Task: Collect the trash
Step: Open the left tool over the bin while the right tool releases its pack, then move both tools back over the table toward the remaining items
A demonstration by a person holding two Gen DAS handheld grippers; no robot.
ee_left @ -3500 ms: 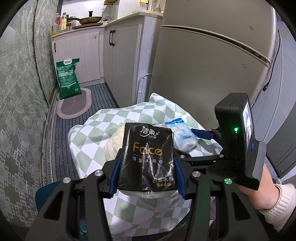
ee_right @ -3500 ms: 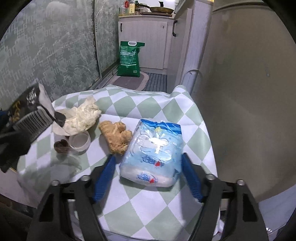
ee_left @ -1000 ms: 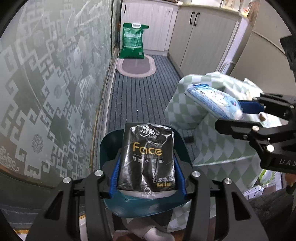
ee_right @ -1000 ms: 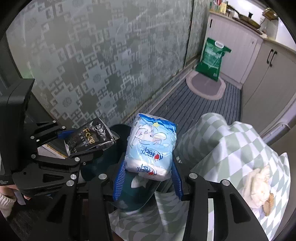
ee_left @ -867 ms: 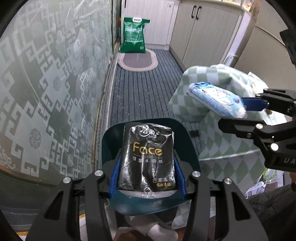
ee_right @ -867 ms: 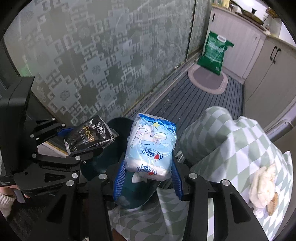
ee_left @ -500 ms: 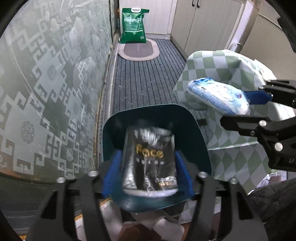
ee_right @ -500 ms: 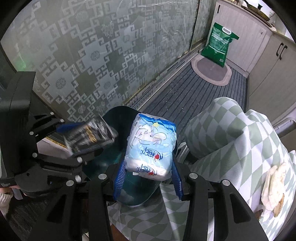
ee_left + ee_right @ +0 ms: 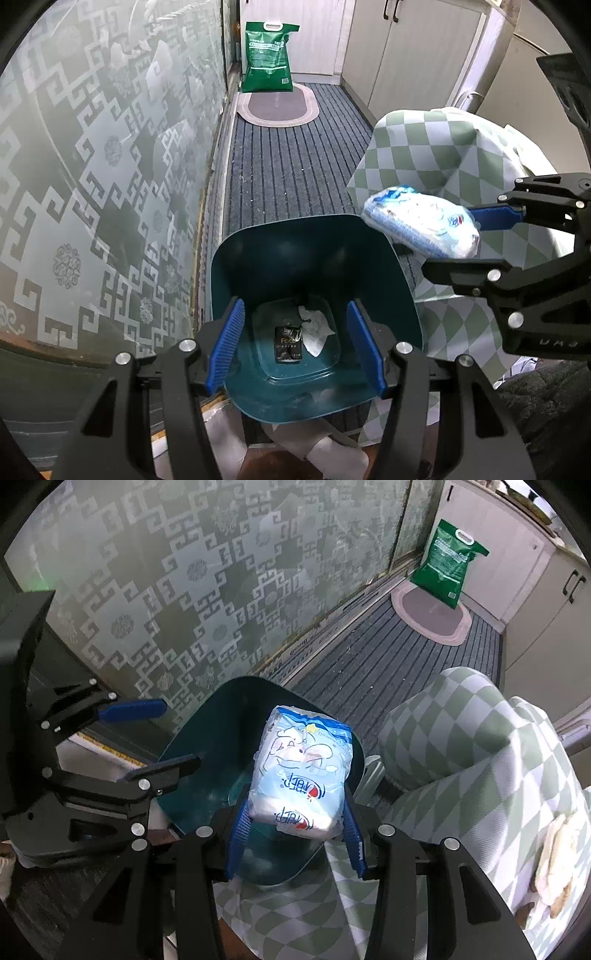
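My left gripper (image 9: 295, 343) is open and empty above the dark teal trash bin (image 9: 258, 258). The black tissue pack (image 9: 288, 345) lies at the bottom of the bin beside a crumpled white paper (image 9: 314, 326). My right gripper (image 9: 295, 834) is shut on a blue and white tissue pack (image 9: 301, 775) and holds it over the bin's right rim (image 9: 207, 738). In the left wrist view the blue pack (image 9: 421, 225) and the right gripper (image 9: 480, 236) hang at the bin's upper right corner. The left gripper (image 9: 155, 734) shows open in the right wrist view.
A table under a green and white checked cloth (image 9: 443, 158) stands right of the bin, with crumpled paper and food scraps (image 9: 557, 864) on it. A patterned glass wall (image 9: 92, 147) runs along the left. A green bag (image 9: 267, 57) and oval mat (image 9: 279, 105) lie down the corridor.
My left gripper opened and the black tissue pack dropped into the bin. Both grippers moved from the table to over the bin, the right one still holding the blue pack.
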